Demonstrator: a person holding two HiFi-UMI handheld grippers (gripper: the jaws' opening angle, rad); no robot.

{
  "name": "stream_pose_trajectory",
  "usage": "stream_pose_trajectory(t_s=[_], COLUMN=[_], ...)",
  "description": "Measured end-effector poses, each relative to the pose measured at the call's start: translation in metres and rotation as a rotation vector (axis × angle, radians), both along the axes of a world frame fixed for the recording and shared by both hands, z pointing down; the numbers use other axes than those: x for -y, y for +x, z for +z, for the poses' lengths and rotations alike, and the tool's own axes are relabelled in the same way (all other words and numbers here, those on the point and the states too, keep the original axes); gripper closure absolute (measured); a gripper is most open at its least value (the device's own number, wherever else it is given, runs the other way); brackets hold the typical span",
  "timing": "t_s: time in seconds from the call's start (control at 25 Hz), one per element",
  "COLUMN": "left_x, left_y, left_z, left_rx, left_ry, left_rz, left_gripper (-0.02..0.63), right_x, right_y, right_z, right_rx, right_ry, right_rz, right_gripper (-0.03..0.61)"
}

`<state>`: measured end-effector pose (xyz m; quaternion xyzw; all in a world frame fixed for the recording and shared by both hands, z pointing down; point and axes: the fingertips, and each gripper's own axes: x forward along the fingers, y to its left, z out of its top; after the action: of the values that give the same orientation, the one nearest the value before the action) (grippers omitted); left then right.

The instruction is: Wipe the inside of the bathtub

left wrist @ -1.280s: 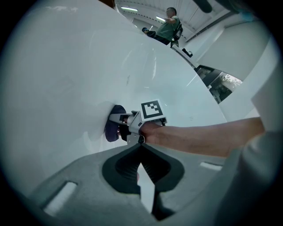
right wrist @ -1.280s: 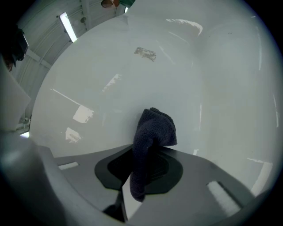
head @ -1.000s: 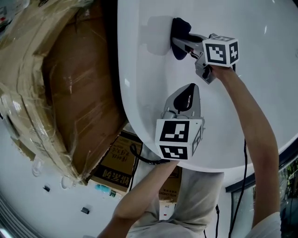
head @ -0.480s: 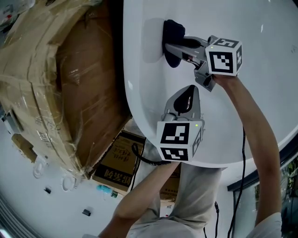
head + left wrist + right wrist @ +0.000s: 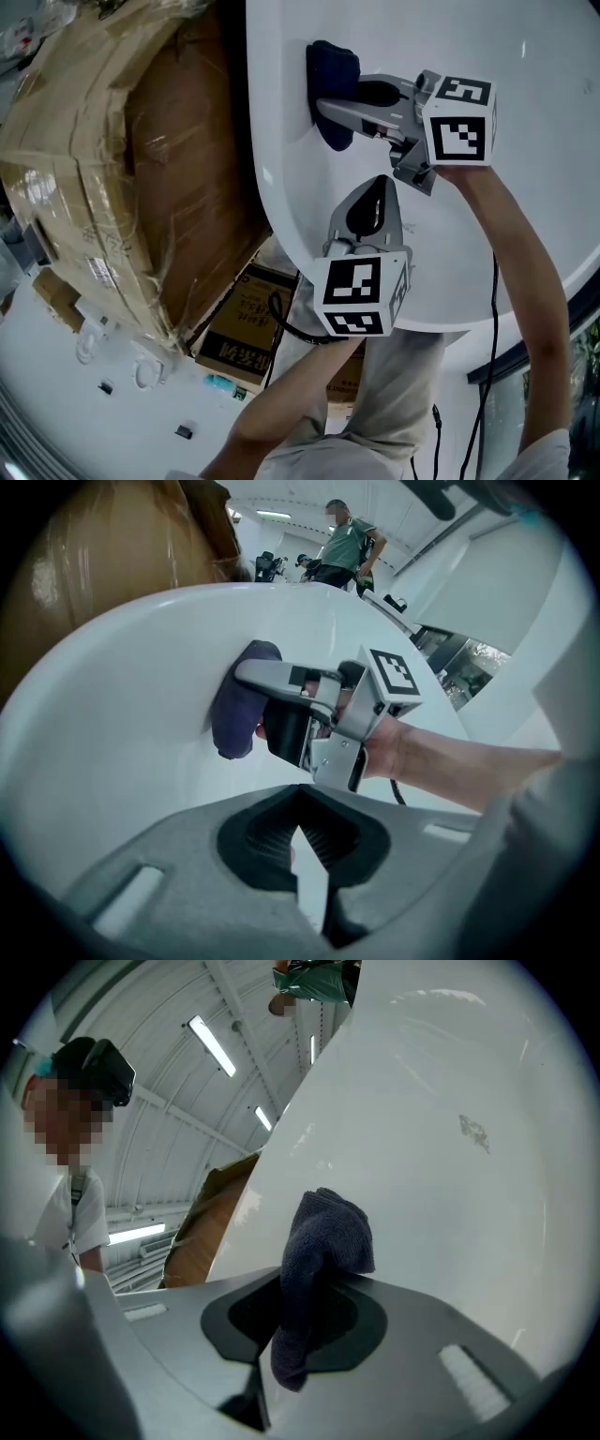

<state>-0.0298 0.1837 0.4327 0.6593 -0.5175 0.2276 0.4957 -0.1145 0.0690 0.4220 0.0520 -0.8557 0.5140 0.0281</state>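
The white bathtub point(image 5: 487, 37) fills the upper right of the head view. A dark blue cloth point(image 5: 333, 80) is pressed against its inner wall near the left rim. My right gripper point(image 5: 323, 105) is shut on the cloth, which bunches out past its jaws. In the right gripper view the cloth point(image 5: 323, 1241) hangs folded in the right gripper point(image 5: 281, 1335). My left gripper point(image 5: 378, 187) sits just below the right one, over the tub's near rim, shut on nothing. The left gripper view shows the left gripper point(image 5: 298, 834), and beyond it the cloth point(image 5: 239, 710) on the tub wall.
A large cardboard box wrapped in plastic film point(image 5: 122, 169) stands tight against the tub's left side. Smaller printed boxes point(image 5: 239, 328) lie below it on the floor. People point(image 5: 347, 536) stand far behind the tub. A cable point(image 5: 494, 309) trails along my right arm.
My right gripper has slid the cloth leftward along the tub wall, closer to the rim. The left gripper has stayed about where it was.
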Motion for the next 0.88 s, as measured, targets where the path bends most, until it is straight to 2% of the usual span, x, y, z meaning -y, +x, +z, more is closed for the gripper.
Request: stream_pose_trajectory(t_s=[0.2,0.4,0.48,0.64,0.88], left_x=[0.0,-0.002,-0.003,-0.001,-0.002], left_y=[-0.006,-0.007,-0.007,-0.003,0.004], left_z=[-0.008,-0.009,-0.007,-0.003,0.011], left_rx=[0.013,0.013,0.013,-0.004,-0.012], left_ry=[0.012,0.007,0.004,0.015,0.006], left_rz=[-0.034,-0.043,-0.046,-0.042,-0.027], left_gripper=[0.615,0.615,0.615,0.615,0.615], right_x=[-0.005,-0.019,-0.019,-0.011,0.006], right_y=[-0.004,-0.002,0.002,0.017,0.046], right_z=[-0.021,-0.052,-0.052,-0.027,0.033], right_rx=[0.043,0.214,0.239,0.2,0.072], right_ry=[0.044,0.063,0.06,0.038,0.009], right_rz=[-0.032,-0.122,-0.124,-0.078,0.011], right_gripper=[0.526,0.525,0.526,0.526,0.526])
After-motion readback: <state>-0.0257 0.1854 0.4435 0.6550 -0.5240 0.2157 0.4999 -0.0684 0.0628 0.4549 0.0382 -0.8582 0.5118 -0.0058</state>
